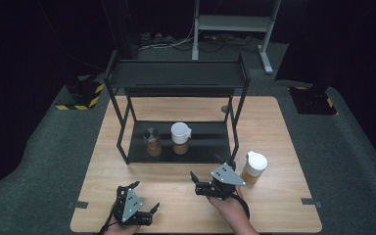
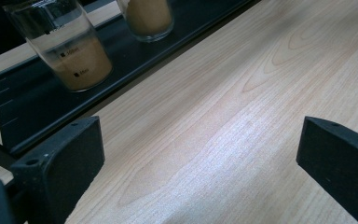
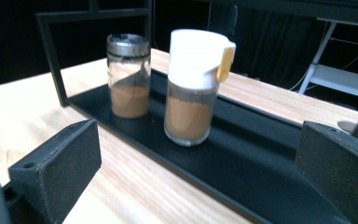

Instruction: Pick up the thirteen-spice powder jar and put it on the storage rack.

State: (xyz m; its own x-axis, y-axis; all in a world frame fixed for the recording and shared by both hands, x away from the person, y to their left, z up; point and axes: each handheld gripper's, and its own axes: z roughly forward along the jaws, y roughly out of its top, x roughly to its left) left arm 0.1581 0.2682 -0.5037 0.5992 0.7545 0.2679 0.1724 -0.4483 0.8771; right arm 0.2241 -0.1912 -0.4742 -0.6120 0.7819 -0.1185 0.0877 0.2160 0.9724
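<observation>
High view: we hold right gripper (image 1: 201, 184) lower centre, jaws spread, empty, aimed at white-capped clear jar of brown powder (image 1: 180, 139) on black metal rack's lower shelf (image 1: 205, 147), centre frame. Left gripper (image 1: 146, 198) lower left, jaws wide, idle over pale wooden table (image 1: 274, 147). Second white-lidded jar (image 1: 253, 167) beside right gripper.

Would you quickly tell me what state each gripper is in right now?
Left gripper: open, holding nothing, over the bare wooden table.
Right gripper: open, holding nothing, facing the white-capped spice jar on the black rack.
</observation>
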